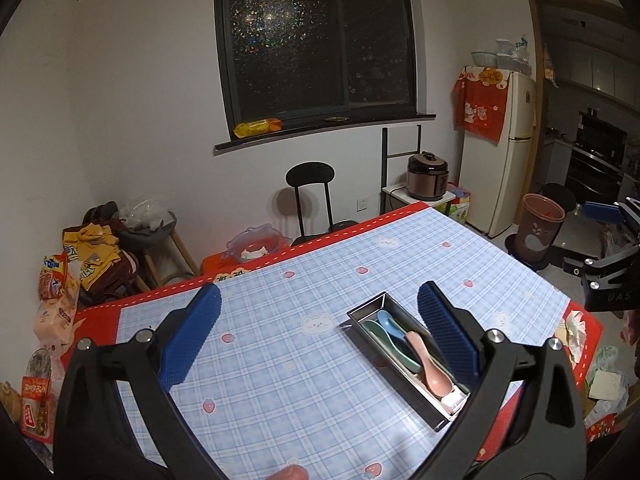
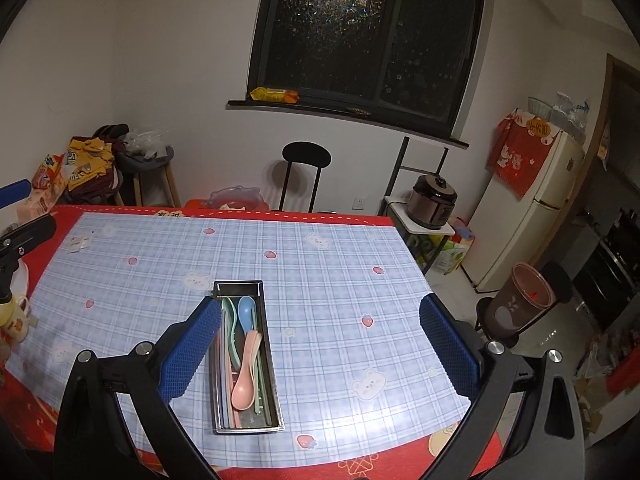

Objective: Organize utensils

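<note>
The metal tray (image 2: 248,420) lay on the surface (image 2: 328,280), which was covered with a blue plaid cloth, red at its border. In the right wrist view the tray sat low and left of centre, its long axis running away from the camera, just beside the left finger of the right claw (image 2: 320,332); that finger's blue pad (image 2: 188,352) overlapped the tray's near-left wall in the picture, though whether it touched the wall could not be told. The right claw was spread wide and held nothing, its other pad hanging over bare cloth well to the right of the tray.

Inside the tray lay a pink spoon (image 2: 244,380), bowl toward the camera, on top of a blue spoon (image 2: 247,312) and a green spoon (image 2: 229,320), whose bowls pointed away, with more pastel handles beneath them.

In the left wrist view the same tray (image 1: 360,312) lay diagonally at the right, partly behind the right-hand pad (image 1: 448,332) of the left claw (image 1: 320,332). The left claw was likewise spread wide and empty, above the cloth. The pink spoon (image 1: 428,368), blue spoon (image 1: 390,322) and green spoon (image 1: 374,330) showed there too. The right claw's black frame appeared at the far right edge of that view, above the surface's edge.
</note>
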The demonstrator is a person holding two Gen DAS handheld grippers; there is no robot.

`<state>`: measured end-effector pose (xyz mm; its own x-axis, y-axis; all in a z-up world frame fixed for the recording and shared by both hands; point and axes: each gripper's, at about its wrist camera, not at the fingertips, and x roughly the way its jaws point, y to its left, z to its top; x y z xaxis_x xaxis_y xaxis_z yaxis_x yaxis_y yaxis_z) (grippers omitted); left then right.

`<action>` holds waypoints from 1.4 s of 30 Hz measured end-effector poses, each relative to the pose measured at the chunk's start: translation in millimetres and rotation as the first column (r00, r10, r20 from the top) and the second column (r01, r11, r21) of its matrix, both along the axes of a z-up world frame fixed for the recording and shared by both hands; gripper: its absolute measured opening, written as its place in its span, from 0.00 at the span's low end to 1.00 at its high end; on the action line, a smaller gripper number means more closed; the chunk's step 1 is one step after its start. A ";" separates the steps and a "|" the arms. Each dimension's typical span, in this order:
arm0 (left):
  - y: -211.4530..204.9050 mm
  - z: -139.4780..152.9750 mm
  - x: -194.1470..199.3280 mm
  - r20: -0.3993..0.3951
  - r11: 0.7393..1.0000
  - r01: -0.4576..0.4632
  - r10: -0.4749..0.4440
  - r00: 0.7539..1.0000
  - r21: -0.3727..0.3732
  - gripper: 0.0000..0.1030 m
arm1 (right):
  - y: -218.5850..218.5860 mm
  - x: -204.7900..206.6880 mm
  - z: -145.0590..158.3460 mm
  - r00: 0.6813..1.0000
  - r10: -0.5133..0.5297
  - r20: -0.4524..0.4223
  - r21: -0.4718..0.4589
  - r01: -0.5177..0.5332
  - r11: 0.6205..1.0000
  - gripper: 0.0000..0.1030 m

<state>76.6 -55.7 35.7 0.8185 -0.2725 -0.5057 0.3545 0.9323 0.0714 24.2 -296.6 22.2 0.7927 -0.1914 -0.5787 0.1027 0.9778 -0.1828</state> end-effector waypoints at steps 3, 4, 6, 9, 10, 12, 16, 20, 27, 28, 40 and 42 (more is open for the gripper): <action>-1.0 -0.3 -2.8 -0.003 1.000 0.005 -0.005 1.000 -0.011 0.94 | 2.4 -1.8 2.3 1.000 0.000 0.001 -0.007 0.000 1.000 0.94; -1.4 -0.5 -3.4 -0.004 1.000 0.005 -0.006 1.000 -0.013 0.94 | 2.6 -2.6 3.0 1.000 0.000 0.003 -0.008 0.000 1.000 0.94; -2.0 -0.3 -3.8 -0.005 1.000 0.007 -0.007 1.000 -0.012 0.94 | 2.8 -3.7 3.9 1.000 0.002 0.005 -0.004 -0.002 1.000 0.94; -2.9 -0.5 -5.6 -0.008 1.000 0.009 -0.009 1.000 -0.015 0.94 | 4.0 -4.3 4.8 1.000 0.008 0.005 -0.005 -0.008 1.000 0.94; -3.3 -0.8 -6.4 -0.009 1.000 0.008 -0.009 1.000 -0.017 0.94 | 4.3 -4.7 4.6 1.000 0.010 0.005 -0.004 -0.010 1.000 0.94; -3.5 -1.2 -8.4 -0.009 1.000 0.006 -0.006 1.000 -0.019 0.94 | 4.7 -4.6 5.0 1.000 0.013 0.005 -0.003 -0.013 1.000 0.94; -3.7 -1.1 -10.0 -0.009 1.000 0.004 -0.004 1.000 -0.017 0.94 | 3.3 -4.6 6.7 1.000 0.013 0.010 -0.001 -0.013 1.000 0.94; -3.0 -0.5 -12.7 -0.010 1.000 0.002 -0.002 1.000 -0.018 0.94 | 3.3 -6.1 9.3 1.000 0.014 0.018 0.002 -0.014 1.000 0.94; -2.6 -0.1 -14.6 -0.012 1.000 -0.002 0.002 1.000 -0.024 0.94 | 3.3 -5.1 11.4 1.000 0.017 0.021 0.002 -0.018 1.000 0.94; -2.4 0.1 -15.2 -0.011 1.000 -0.003 0.003 1.000 -0.025 0.94 | 3.6 -4.7 11.4 1.000 0.018 0.020 0.003 -0.018 1.000 0.94; -3.3 2.7 -15.5 -0.014 0.999 0.002 -0.002 1.000 -0.042 0.94 | 0.0 -4.4 10.3 1.000 0.013 0.013 0.022 -0.013 1.000 0.94; -3.7 3.2 -15.4 -0.015 0.999 0.000 -0.001 1.000 -0.045 0.94 | -0.1 -3.8 10.4 1.000 0.012 0.011 0.023 -0.013 1.000 0.94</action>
<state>61.2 -59.3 38.8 0.8107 -0.2956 -0.5053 0.3556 0.9343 0.0241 20.5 -296.7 32.6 0.8015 -0.1682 -0.5738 0.0923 0.9829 -0.1592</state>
